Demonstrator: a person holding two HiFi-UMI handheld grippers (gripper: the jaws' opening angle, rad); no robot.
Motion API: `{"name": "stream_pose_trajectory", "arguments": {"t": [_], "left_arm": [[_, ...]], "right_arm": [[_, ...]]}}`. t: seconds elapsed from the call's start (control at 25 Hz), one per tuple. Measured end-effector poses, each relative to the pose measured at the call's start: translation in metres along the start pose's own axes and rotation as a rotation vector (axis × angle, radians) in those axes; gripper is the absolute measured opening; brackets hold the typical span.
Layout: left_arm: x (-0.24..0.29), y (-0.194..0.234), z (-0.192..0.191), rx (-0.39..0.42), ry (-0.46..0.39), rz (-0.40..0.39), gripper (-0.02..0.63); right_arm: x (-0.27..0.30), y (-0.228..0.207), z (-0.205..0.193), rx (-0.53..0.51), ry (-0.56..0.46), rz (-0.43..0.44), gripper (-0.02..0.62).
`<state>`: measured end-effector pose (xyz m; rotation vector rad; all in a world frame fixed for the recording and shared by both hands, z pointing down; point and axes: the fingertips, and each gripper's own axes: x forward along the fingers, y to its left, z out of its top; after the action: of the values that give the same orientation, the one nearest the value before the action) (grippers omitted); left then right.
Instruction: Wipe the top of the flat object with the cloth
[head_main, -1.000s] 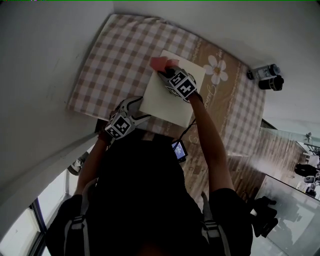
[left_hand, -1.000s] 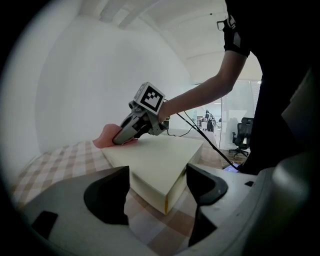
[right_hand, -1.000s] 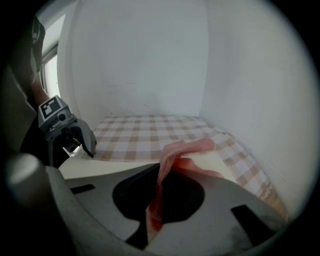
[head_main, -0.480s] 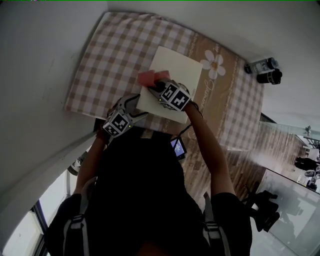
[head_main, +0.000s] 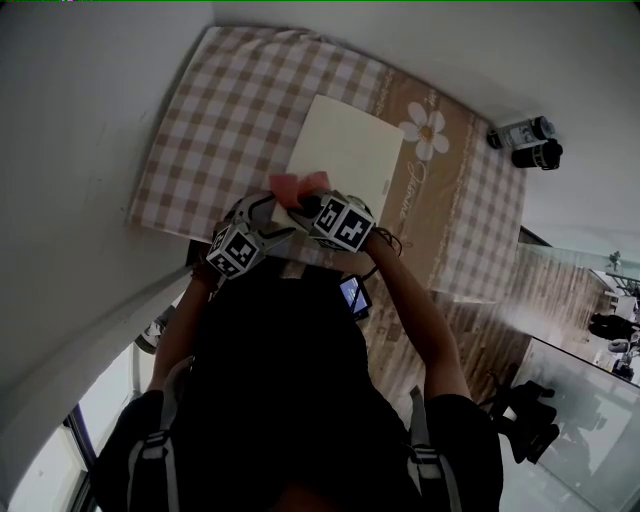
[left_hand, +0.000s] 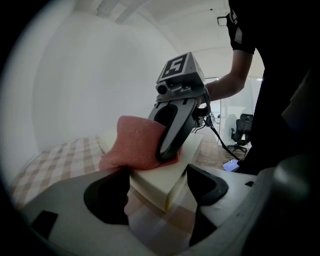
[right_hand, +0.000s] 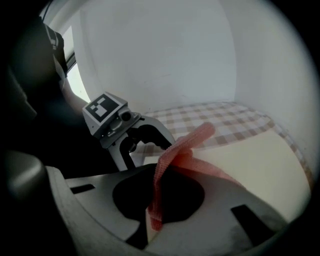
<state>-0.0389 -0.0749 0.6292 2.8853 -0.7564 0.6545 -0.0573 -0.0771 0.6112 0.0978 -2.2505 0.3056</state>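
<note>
A cream flat board (head_main: 348, 148) lies on the checked tablecloth (head_main: 215, 120). A pink cloth (head_main: 294, 187) rests on the board's near edge, with my right gripper (head_main: 306, 204) shut on it. In the right gripper view the cloth (right_hand: 172, 160) hangs folded between the jaws over the board (right_hand: 260, 160). My left gripper (head_main: 268, 214) stands open just left of it, the board's near corner (left_hand: 165, 182) lying between its spread jaws. From the left gripper view (left_hand: 157, 189) the right gripper (left_hand: 172, 127) presses the cloth (left_hand: 135, 145) down on the board.
A white wall runs along the table's left side. Two dark cylinders (head_main: 530, 143) stand beyond the table's right end. A small lit screen (head_main: 356, 294) hangs below the near table edge. An office chair (left_hand: 242, 132) stands further back in the room.
My right gripper has dragged the pink cloth from the board's far left part down to its near edge. The left gripper has stayed at the near corner.
</note>
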Motion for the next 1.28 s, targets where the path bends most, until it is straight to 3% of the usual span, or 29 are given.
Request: {"name": "stream_pose_trajectory", "arguments": {"t": [0.32, 0.44, 0.76, 1.0, 1.28], "left_arm": [[0.001, 0.001, 0.000, 0.004, 0.001, -0.005, 0.373], [0.000, 0.001, 0.003, -0.011, -0.007, -0.013, 0.364], [0.000, 0.001, 0.001, -0.025, -0.016, -0.015, 0.360], [0.000, 0.001, 0.002, -0.040, -0.017, -0.005, 0.357], [0.001, 0.000, -0.001, -0.042, -0.005, -0.003, 0.357]], "right_arm": [[0.003, 0.036, -0.003, -0.074, 0.055, 0.090, 0.009], [-0.010, 0.028, 0.007, -0.093, -0.004, 0.051, 0.011], [-0.087, -0.089, 0.023, 0.109, -0.135, -0.217, 0.012], [-0.140, -0.190, 0.022, 0.029, -0.138, -0.558, 0.011], [-0.194, -0.258, 0.047, -0.073, -0.190, -0.827, 0.011]]}}
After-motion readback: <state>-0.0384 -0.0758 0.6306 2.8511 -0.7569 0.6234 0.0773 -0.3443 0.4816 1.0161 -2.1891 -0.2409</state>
